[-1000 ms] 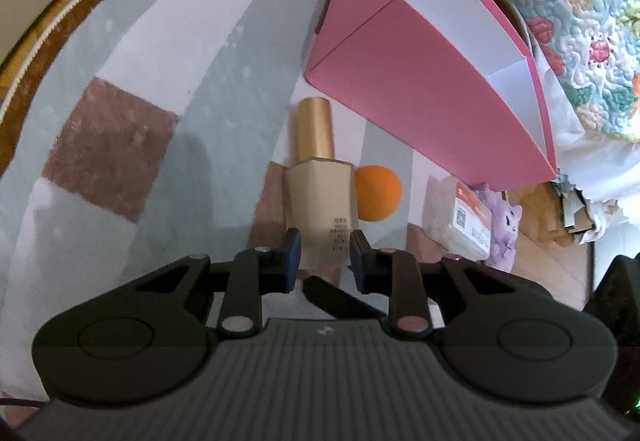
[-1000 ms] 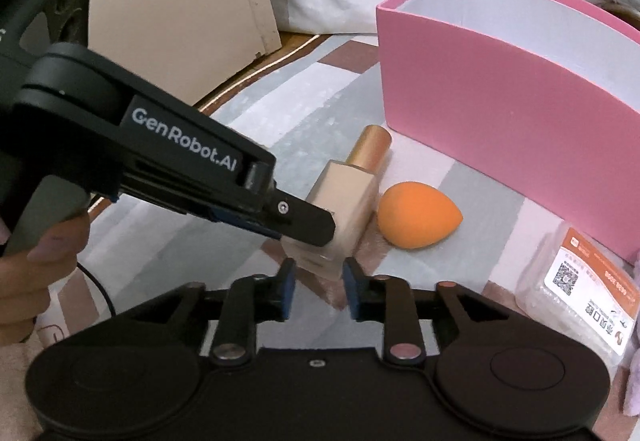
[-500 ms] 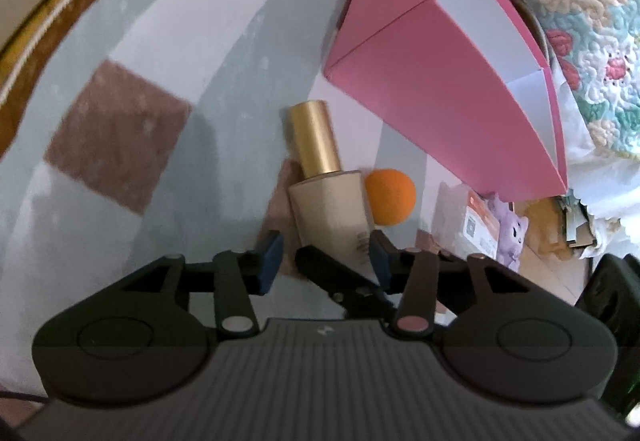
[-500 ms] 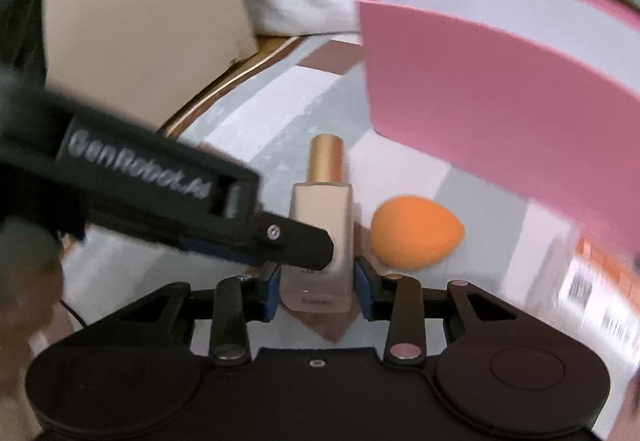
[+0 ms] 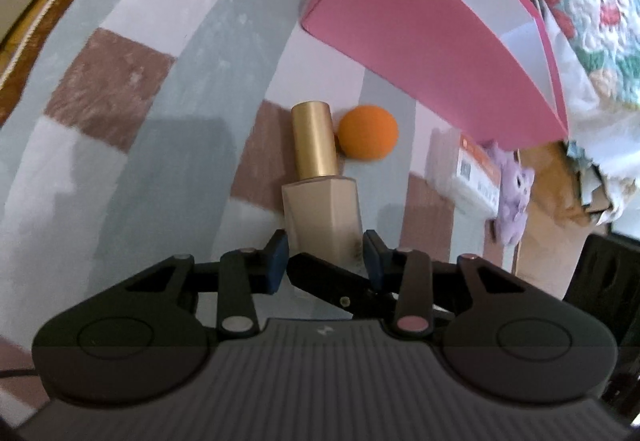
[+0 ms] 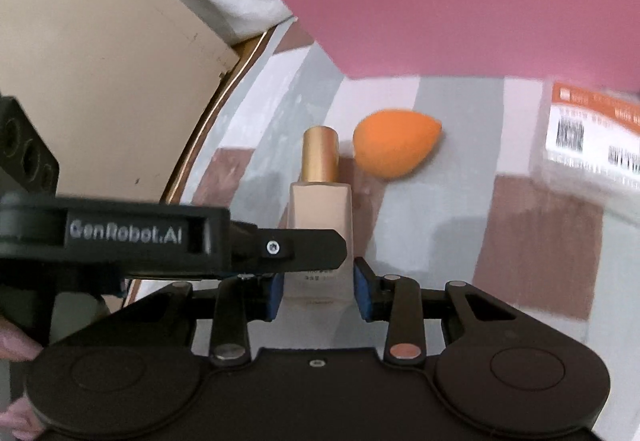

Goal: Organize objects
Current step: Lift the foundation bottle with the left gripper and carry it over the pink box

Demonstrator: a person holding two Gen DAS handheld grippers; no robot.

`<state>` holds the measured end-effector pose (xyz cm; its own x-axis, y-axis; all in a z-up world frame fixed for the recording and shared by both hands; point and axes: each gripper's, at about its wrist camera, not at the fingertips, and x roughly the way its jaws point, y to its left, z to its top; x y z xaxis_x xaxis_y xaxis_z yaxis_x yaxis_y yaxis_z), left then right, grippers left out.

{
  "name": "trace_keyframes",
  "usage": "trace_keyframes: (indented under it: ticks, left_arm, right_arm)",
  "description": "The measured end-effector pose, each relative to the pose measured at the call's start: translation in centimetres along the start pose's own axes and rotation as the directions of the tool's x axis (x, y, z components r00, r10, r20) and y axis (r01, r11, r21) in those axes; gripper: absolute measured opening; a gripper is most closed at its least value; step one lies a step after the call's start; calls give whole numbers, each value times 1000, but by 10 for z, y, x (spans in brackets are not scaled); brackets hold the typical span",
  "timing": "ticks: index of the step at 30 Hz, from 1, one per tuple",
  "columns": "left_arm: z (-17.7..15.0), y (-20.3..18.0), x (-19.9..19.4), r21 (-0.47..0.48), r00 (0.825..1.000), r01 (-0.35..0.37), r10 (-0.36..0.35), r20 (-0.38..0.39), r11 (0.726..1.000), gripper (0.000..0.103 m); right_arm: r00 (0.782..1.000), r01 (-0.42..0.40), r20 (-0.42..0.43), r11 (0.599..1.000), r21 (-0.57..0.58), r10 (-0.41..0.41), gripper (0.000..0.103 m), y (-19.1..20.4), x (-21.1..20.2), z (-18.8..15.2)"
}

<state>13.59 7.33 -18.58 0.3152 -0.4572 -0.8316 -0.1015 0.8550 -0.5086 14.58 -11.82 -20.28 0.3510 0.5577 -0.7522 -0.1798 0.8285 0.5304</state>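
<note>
Pink storage box (image 6: 472, 5) sits open on the checked mat (image 5: 168, 145), and everything else lies in front of it. Foundation bottle (image 6: 320, 229) lies flat, its gold cap (image 5: 314, 139) pointing toward the box. Both claws pinch its base: right gripper (image 6: 317, 291) square on, left gripper (image 5: 324, 257) crossing it; the left's jaws have just been closing. Orange makeup sponge (image 6: 394, 149) touches the cap.

Risks, judged: two grips fighting could twist the glossy bottle loose; lifting could nudge the sponge away.
</note>
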Motion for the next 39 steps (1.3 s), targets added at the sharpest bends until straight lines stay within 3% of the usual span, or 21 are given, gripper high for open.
trace_keyframes:
  ticks: [10, 18, 31, 39]
  left_arm:
    - [-44, -21, -36, 46, 1000, -16, 16, 8, 999, 38]
    - [-53, -57, -75, 122, 997, -21, 12, 78, 992, 38]
    - [10, -144, -135, 308, 977, 3, -69, 204, 951, 38]
    - [72, -178, -128, 339, 972, 2, -81, 219, 941, 38]
  right_arm:
    - [996, -4, -94, 993, -117, -7, 41, 32, -31, -25]
    - [998, 26, -56, 967, -254, -41, 41, 56, -77, -29]
    - [988, 91, 150, 945, -315, -45, 41, 75, -164, 37]
    - [973, 129, 222, 942, -311, -60, 41, 72, -178, 98]
